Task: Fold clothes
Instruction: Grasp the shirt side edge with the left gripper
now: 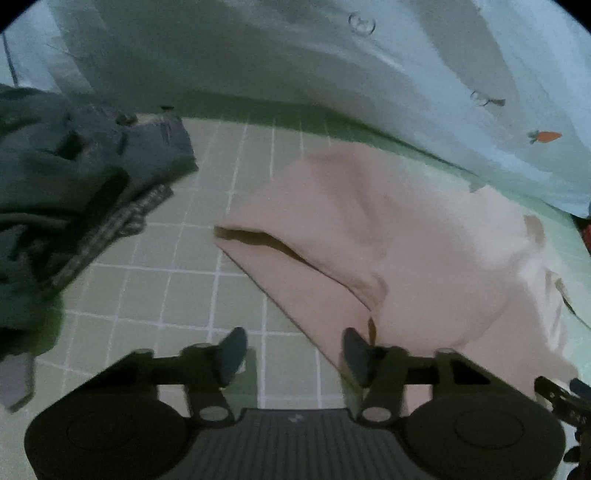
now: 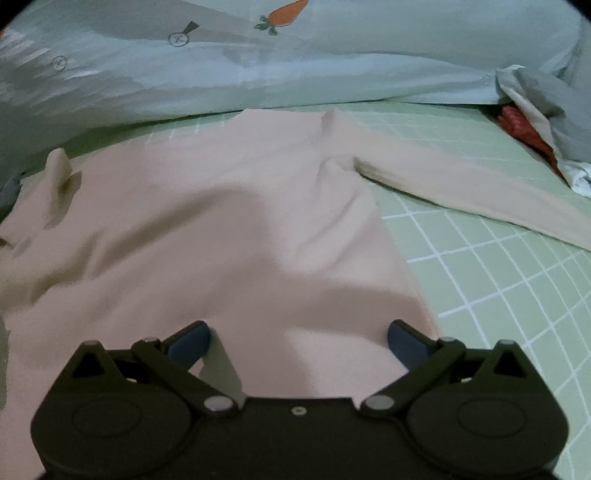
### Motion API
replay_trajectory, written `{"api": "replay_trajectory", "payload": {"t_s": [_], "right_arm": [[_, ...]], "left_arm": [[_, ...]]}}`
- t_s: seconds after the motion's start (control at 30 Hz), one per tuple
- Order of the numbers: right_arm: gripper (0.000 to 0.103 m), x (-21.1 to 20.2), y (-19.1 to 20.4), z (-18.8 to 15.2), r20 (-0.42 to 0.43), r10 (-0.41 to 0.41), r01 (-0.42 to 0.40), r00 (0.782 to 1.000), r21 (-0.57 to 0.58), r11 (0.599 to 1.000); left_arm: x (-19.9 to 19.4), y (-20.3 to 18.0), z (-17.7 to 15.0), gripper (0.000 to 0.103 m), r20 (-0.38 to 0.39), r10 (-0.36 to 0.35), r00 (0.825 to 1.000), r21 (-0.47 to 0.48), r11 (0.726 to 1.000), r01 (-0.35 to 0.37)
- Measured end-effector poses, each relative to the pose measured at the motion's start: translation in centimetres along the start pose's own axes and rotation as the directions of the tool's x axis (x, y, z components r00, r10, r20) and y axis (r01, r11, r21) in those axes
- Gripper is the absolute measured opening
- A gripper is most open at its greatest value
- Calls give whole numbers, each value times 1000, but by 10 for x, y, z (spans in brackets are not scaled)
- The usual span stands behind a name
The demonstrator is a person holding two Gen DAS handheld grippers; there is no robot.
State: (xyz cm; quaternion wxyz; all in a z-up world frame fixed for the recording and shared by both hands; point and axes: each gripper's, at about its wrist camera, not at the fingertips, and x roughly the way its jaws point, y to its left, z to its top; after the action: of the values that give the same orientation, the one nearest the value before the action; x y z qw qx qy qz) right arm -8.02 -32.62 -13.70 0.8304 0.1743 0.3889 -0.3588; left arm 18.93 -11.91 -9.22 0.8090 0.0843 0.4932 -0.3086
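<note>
A pale pink long-sleeved top [image 1: 388, 236] lies spread on a green grid-patterned sheet [image 1: 155, 280]. My left gripper [image 1: 295, 350] hovers low over the top's left edge. Its jaws stand partly apart, the right fingertip [image 1: 356, 354] sits over the pink cloth, and the pads press on nothing. In the right wrist view the same top [image 2: 221, 229] fills the middle, with one sleeve [image 2: 461, 188] stretched out to the right. My right gripper [image 2: 299, 343] is wide open just above the top's near part, with only flat cloth below it.
A light blue duvet [image 1: 295, 55] with carrot prints [image 2: 284, 14] bunches along the far side. A heap of dark grey clothes [image 1: 66, 177] lies at the left. A grey and white cloth [image 2: 546, 110] over something red [image 2: 517, 125] sits at the far right. Bare sheet [image 2: 498, 277] lies right of the top.
</note>
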Motion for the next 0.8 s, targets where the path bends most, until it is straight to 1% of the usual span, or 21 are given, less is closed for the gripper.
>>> {"api": "replay_trajectory", "payload": {"t_s": [0.13, 0.3, 0.33, 0.37, 0.43, 0.47, 0.53, 0.57, 0.7, 0.8], "right_arm": [[103, 0, 1, 1, 3, -16, 16, 1000, 18, 1000], [103, 1, 2, 0, 10, -23, 23, 1000, 27, 999], [103, 1, 2, 0, 11, -25, 25, 1000, 29, 999], [103, 2, 2, 0, 13, -26, 26, 1000, 30, 999], [103, 3, 2, 1, 16, -25, 24, 1000, 28, 999], [103, 3, 1, 1, 17, -23, 23, 1000, 26, 999], [103, 3, 0, 1, 18, -21, 20, 1000, 24, 999], [103, 3, 0, 1, 18, -22, 21, 1000, 25, 999], [103, 2, 1, 0, 23, -23, 22, 999, 24, 999], [103, 2, 1, -1, 27, -21, 20, 999, 21, 1000]], "left_arm": [[20, 0, 5, 45, -30, -26, 999, -7, 1000, 26], [27, -6, 6, 45, -4, -24, 1000, 14, 1000, 24], [27, -7, 6, 40, 1, -24, 1000, 14, 1000, 24], [28, -8, 6, 26, 5, -16, 1000, 17, 1000, 16], [28, -7, 5, 8, 12, 9, 1000, 19, 1000, -9], [28, -4, 5, 5, 15, 2, 1000, 10, 1000, -2], [27, 4, 4, 4, 25, -20, 999, -22, 1000, 21], [26, 7, 4, 3, 41, -26, 999, -31, 999, 27], [10, 20, 5, 3, 89, 21, 996, -38, 999, -18], [-10, 33, 7, 3, 148, 82, 986, -41, 996, -77]]}}
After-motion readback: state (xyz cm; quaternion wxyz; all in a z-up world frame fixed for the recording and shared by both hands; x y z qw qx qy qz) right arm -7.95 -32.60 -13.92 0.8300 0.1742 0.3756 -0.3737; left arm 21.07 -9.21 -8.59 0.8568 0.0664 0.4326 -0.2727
